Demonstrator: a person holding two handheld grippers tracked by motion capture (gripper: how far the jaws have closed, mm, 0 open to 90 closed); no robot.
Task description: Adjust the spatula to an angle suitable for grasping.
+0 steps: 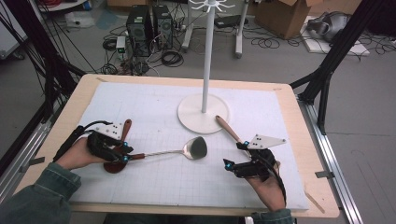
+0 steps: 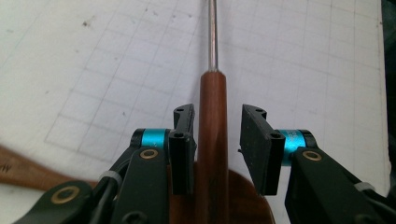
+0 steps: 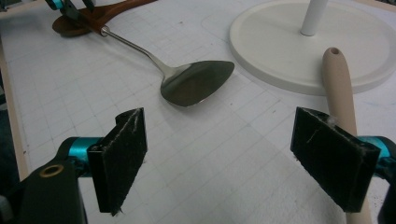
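Brown wooden handle of the steel spatula (image 2: 212, 135) sits between my slackened left gripper (image 2: 217, 140); my right gripper (image 3: 233, 154) gapes lower-right.

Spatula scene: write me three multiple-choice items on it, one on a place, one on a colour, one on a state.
1. Where does the metal spatula lie?
A. On the stand's round base
B. On the white mat, in front of the base
C. Off the table

2. What colour is the handle between the left gripper's fingers?
A. Brown
B. Blue
C. White

3. How do the right gripper's fingers stand?
A. Shut on the pale handle
B. Wide apart, gripping nothing
C. Shut on the spatula

Answers:
1 B: it rests on the white mat, apart from the base.
2 A: the brown handle runs through the left gripper.
3 B: the right gripper gapes, with the pale handle beside one finger.
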